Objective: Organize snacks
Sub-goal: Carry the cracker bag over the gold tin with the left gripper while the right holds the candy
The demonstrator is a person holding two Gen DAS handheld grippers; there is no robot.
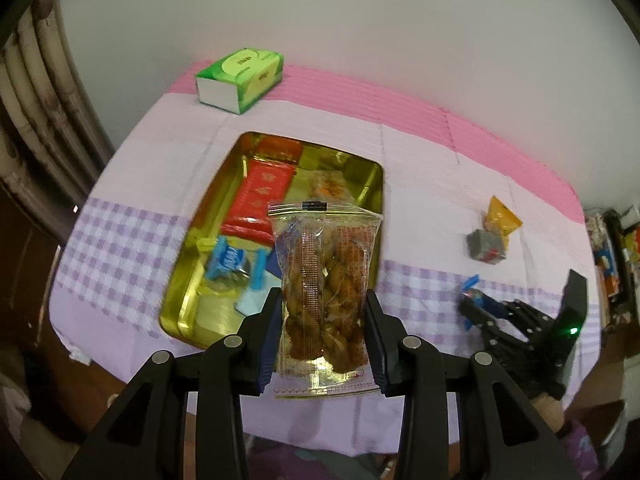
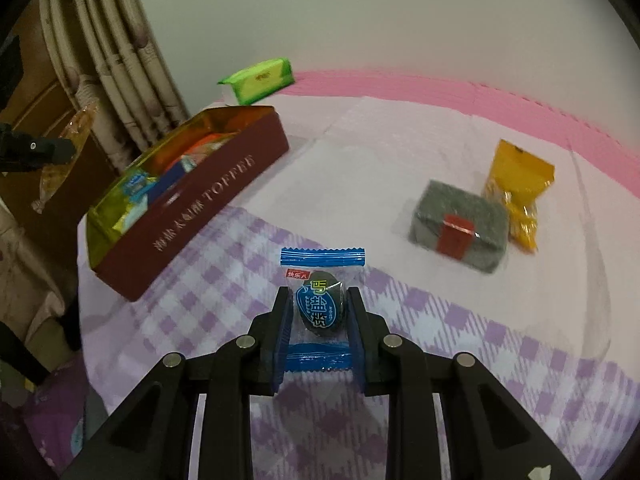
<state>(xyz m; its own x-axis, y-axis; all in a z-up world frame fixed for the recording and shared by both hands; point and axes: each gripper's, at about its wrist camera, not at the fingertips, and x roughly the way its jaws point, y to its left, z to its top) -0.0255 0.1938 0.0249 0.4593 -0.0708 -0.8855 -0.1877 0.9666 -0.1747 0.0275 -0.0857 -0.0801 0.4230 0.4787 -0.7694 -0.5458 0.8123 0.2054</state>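
My left gripper [image 1: 323, 312] is shut on a clear bag of brown fried snacks [image 1: 324, 280], held above the near right corner of the gold-lined tin [image 1: 200, 312]. Inside the tin lie a red packet [image 1: 260, 196], a blue-wrapped sweet [image 1: 228, 262] and other small packs. My right gripper [image 2: 319, 308] is shut on a blue-wrapped dark sweet [image 2: 320, 304] just above the checked cloth. From the right wrist view the tin [image 2: 192, 216] shows its dark red side at the left. In the left wrist view the right gripper [image 1: 472, 304] is at the right with the blue wrapper.
A grey block with a red band [image 2: 460, 224] and a yellow snack bag [image 2: 516, 188] lie on the pink cloth to the right. A green tissue pack [image 1: 240, 80] sits at the far left corner. A radiator [image 2: 112, 60] stands by the table's left side.
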